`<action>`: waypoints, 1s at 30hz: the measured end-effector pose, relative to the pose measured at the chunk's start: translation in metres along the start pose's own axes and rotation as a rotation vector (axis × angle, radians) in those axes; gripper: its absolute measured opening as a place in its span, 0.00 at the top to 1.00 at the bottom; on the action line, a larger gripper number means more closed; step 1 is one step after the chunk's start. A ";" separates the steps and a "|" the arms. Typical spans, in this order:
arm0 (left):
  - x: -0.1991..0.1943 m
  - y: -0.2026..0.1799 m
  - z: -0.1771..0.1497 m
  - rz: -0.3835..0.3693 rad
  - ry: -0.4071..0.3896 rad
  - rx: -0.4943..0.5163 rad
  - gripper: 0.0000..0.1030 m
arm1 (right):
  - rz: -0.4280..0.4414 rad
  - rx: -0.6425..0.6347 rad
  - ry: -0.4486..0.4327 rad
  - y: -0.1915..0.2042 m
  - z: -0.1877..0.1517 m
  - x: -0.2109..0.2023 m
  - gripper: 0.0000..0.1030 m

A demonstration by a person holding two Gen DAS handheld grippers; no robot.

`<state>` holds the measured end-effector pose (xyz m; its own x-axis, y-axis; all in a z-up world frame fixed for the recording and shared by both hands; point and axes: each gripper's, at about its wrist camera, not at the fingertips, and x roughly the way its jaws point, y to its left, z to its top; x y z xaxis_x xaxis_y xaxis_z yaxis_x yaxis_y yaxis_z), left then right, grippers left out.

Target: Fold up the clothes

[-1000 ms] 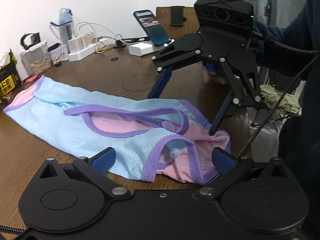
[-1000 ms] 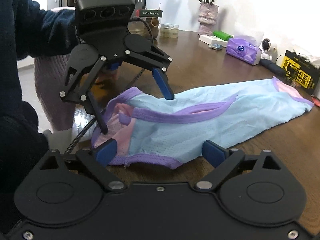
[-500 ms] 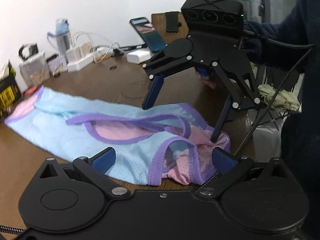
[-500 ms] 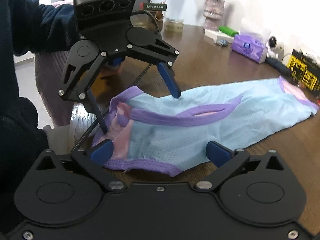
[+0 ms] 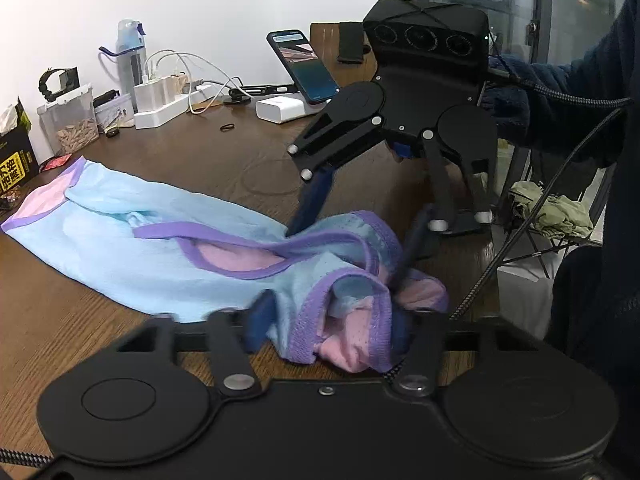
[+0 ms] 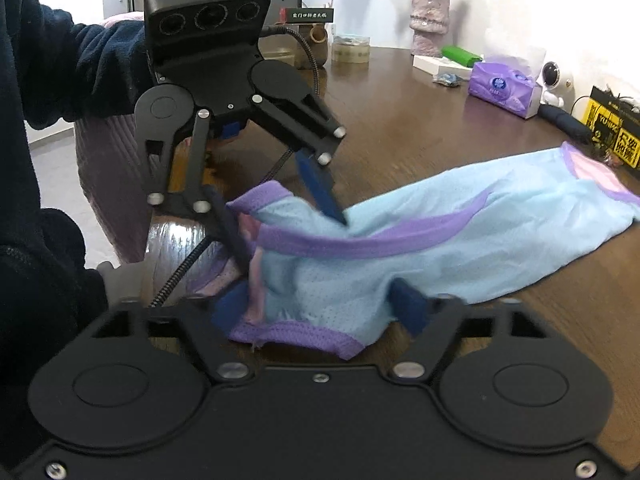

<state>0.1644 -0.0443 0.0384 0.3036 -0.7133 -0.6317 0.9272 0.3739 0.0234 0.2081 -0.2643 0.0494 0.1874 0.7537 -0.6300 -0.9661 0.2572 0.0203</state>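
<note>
One garment [image 5: 168,248], a light-blue mesh vest edged in purple with a pink lining, was laid lengthwise across the wooden tabletop [image 5: 224,160], its bunched shoulder end drawn up at the near edge, where it could be reached from the person's side. Two grippers were set against that end, facing each other, presumably so that both shoulder straps could be taken at once and the vest carried over for a fold. The jaws of the left gripper [image 5: 326,316] were closing, roughly a quarter open, with a purple-bound strap and pink lining gathered between them; whether the cloth was yet pinched could not be told through the blur. The jaws of the right gripper [image 6: 316,308] were also closing, about half open, with the blue mesh and its purple hem lying between them, not yet visibly squeezed. One phone [image 5: 306,66] was propped at the far side, and one water bottle [image 5: 130,54] stood there too.
</note>
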 end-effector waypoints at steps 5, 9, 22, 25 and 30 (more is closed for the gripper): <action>-0.004 -0.019 0.001 -0.050 0.018 0.023 0.84 | 0.052 -0.024 0.018 0.018 0.001 -0.006 0.80; -0.016 -0.038 0.006 -0.089 0.009 0.062 0.85 | 0.076 -0.074 0.017 0.032 0.007 -0.018 0.83; -0.022 0.057 0.066 0.126 -0.101 0.062 0.85 | -0.064 0.007 -0.075 -0.082 0.076 -0.027 0.82; 0.002 0.087 0.060 0.151 -0.071 -0.005 0.84 | -0.085 0.021 -0.025 -0.105 0.080 -0.003 0.82; 0.032 0.103 0.044 0.166 -0.003 -0.051 0.77 | -0.094 0.070 0.055 -0.132 0.064 0.043 0.74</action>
<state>0.2796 -0.0548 0.0542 0.4526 -0.6408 -0.6201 0.8517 0.5165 0.0879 0.3546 -0.2272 0.0690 0.2645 0.6904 -0.6734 -0.9296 0.3683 0.0124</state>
